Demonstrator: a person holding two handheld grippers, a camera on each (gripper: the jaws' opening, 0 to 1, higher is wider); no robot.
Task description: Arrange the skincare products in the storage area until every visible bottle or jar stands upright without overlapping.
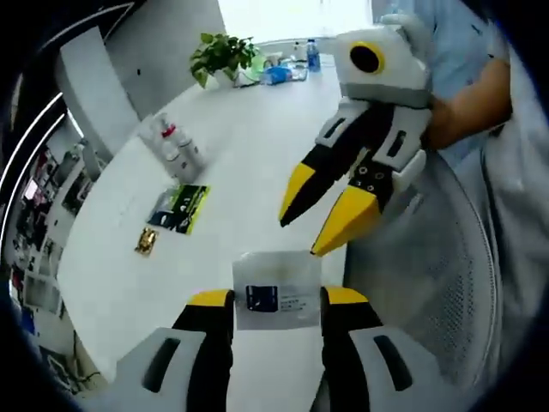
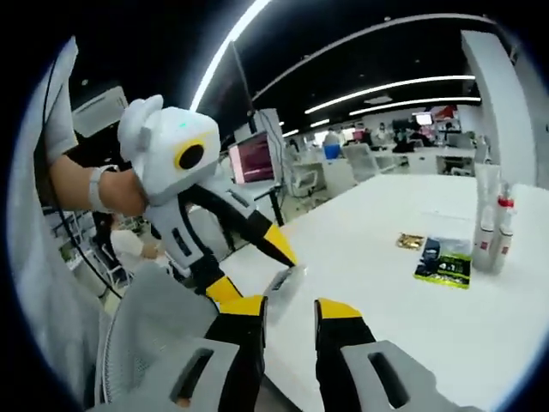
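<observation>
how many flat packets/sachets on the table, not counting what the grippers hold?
2. A green-and-black packet lies beside the clear bottle holder; a small gold sachet sits just beyond it, apart. More may be hidden inside the holder.

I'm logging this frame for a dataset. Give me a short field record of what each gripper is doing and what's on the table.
left gripper: shut on white card
right gripper: open, beside the card, holding nothing
table: white
bottles: clear pack at the far side
sachets: green-black, gold, lying flat near the bottles
plant: far end
</observation>
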